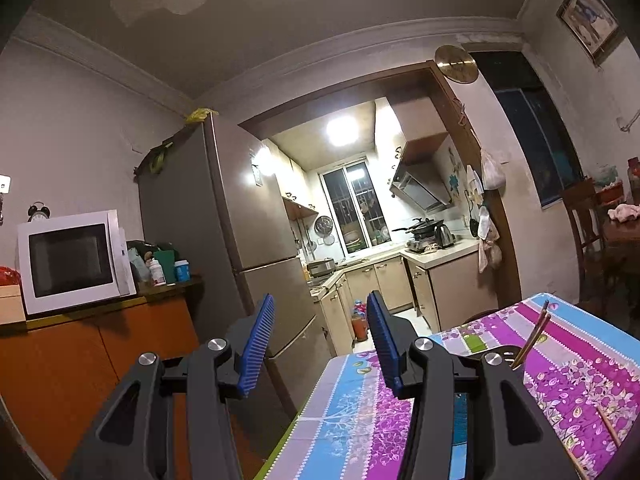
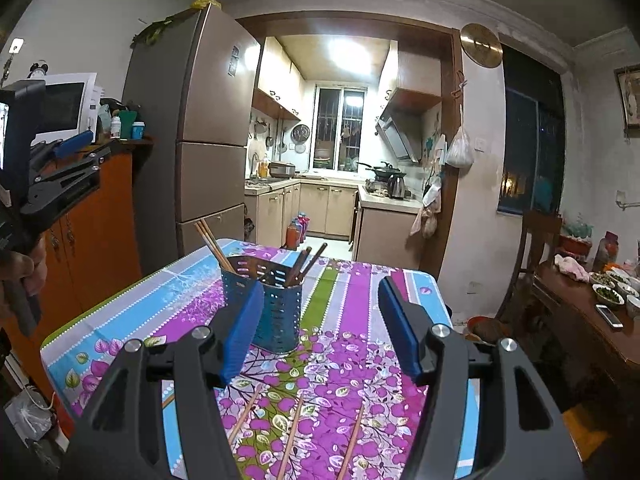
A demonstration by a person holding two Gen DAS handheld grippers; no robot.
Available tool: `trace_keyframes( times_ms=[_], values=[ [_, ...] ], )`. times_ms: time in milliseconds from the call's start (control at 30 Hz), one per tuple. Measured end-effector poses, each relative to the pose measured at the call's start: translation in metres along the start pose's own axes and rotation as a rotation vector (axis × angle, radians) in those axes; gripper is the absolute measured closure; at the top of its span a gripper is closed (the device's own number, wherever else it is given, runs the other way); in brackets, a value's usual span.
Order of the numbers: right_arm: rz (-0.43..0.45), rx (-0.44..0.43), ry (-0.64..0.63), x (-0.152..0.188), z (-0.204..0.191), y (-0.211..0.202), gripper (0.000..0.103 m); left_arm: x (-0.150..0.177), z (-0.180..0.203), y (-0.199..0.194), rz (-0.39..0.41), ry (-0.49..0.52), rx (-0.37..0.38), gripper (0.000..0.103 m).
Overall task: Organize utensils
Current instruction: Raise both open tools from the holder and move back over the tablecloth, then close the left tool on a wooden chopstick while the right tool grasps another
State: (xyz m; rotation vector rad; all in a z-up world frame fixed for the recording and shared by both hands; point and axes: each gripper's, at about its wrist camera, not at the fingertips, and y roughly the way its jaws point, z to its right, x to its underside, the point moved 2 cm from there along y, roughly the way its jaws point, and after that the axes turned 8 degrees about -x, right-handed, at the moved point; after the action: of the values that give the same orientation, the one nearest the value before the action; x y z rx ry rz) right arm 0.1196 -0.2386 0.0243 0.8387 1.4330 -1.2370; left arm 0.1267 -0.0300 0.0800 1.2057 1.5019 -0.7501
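A: Chopsticks first. Where are they from my right gripper (image 2: 320, 320)?

B: Three loose chopsticks (image 2: 290, 436) lie flat on the table (image 2: 120, 312), at about 6 o'clock under the right fingers, near the front edge. Their long axes run roughly front to back, fanned a little, tips toward the holder.

A: And the holder?

B: Blue perforated utensil holder (image 2: 276, 308) stands upright at 12 o'clock from those chopsticks, just behind my left blue pad in the right wrist view. Two bundles of chopsticks already stand in it, leaning at 11 and 1 o'clock.

A: Fingers?

B: Right gripper spread wide, nothing between. Left gripper (image 1: 320, 344) also spread wide and empty, raised off the table's left side, pointing at the fridge (image 1: 224, 220) and kitchen doorway.

A: Which one's nearer?

B: I judge the right; the loose sticks sit almost beneath it. From the left wrist view the holder is at 3 o'clock, mostly hidden behind its own finger, one loose stick just visible at 4 o'clock.

A: Room?

B: Open cloth all around the sticks. Next move, I think: drop, turn the fingers across a stick's long axis, pinch. Watch the near table edge and neighbouring sticks, they lie close together.
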Motion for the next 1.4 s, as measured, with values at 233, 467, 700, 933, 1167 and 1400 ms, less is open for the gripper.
trace_keyframes(
  times_ms=[233, 467, 700, 933, 1167, 1400],
  values=[
    [-0.053, 0.052, -0.013, 0.035, 0.015, -0.025, 0.045, 0.043, -0.027, -0.015, -0.186, -0.045, 0.257, 0.039],
    [-0.179, 0.156, -0.033, 0.105, 0.019, -0.056, 0.046, 0.140, -0.042, -0.065, -0.363, 0.043, 0.467, 0.039],
    [-0.258, 0.083, 0.052, 0.174, -0.011, -0.078, 0.053, 0.209, -0.029, -0.118, -0.487, 0.061, 0.551, 0.055],
    [-0.283, -0.027, 0.019, 0.208, -0.061, -0.081, 0.062, 0.240, -0.002, -0.149, -0.519, 0.102, 0.572, 0.066],
    [-0.263, -0.140, 0.011, 0.208, -0.093, -0.057, 0.079, 0.255, 0.000, -0.139, -0.542, 0.056, 0.513, 0.066],
    [-0.262, 0.029, 0.081, 0.209, -0.076, -0.046, 0.079, 0.254, 0.007, -0.144, -0.484, 0.065, 0.543, 0.066]
  ],
)
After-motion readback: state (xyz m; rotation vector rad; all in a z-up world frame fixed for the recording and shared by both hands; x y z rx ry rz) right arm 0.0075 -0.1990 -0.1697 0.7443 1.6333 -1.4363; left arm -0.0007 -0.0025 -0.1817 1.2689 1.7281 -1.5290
